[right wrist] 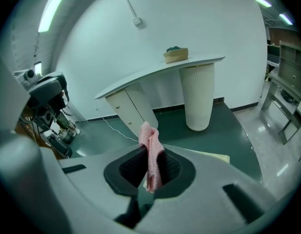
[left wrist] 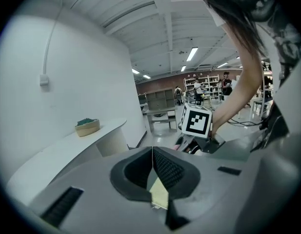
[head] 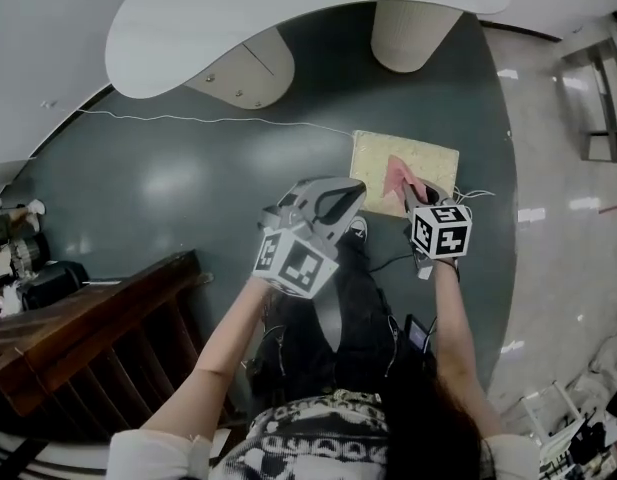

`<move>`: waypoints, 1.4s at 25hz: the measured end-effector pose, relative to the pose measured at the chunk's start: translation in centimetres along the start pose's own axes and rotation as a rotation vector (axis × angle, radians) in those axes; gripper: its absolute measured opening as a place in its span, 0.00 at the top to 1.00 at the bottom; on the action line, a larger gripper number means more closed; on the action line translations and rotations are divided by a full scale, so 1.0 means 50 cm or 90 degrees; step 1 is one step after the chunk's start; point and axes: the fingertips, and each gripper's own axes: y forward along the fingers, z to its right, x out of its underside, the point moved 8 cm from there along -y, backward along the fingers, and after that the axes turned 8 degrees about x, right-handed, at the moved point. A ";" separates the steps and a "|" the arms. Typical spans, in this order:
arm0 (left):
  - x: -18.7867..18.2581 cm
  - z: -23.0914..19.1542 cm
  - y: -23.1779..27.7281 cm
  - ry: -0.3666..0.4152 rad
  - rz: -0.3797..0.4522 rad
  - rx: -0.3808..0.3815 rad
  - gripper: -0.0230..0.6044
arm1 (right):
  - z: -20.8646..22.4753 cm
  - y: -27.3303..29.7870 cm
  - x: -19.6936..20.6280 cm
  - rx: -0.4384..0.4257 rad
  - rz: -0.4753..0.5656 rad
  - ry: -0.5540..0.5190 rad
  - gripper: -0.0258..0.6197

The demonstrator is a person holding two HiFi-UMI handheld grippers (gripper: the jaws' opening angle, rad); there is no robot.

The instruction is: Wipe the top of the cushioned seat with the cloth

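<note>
Right claw (right wrist: pixel 149 168) pinches pink cloth (right wrist: pixel 150 147) over the cushioned seat (head: pixel 431 159); left claw (left wrist: pixel 153 165) pressed together.

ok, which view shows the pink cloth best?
Right gripper view: the cloth sits centre frame, pinched in the right tongs. Head view shows it small, over the cushioned seat. Left gripper view doesn't clearly show it.

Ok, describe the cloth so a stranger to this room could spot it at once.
Find the dark green floor beneath the curved white counter; a pale yellow cushioned seat lies on it. Over that seat, the right gripper pinches the cloth. It is the only pink thing there, small and crumpled.
</note>
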 end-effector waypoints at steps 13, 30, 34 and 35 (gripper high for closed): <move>0.212 -0.035 0.090 0.058 -0.099 0.034 0.95 | 0.039 0.279 0.063 -0.021 -0.094 -0.041 0.95; 0.355 -0.037 0.141 0.098 -0.178 0.063 0.95 | 0.064 0.503 0.158 -0.007 -0.161 0.027 0.95; 0.362 -0.016 0.148 0.111 -0.190 0.090 0.95 | 0.100 0.489 0.171 0.015 -0.159 0.038 0.95; 0.360 -0.010 0.150 0.111 -0.189 0.096 0.95 | 0.111 0.482 0.175 0.021 -0.158 0.042 0.95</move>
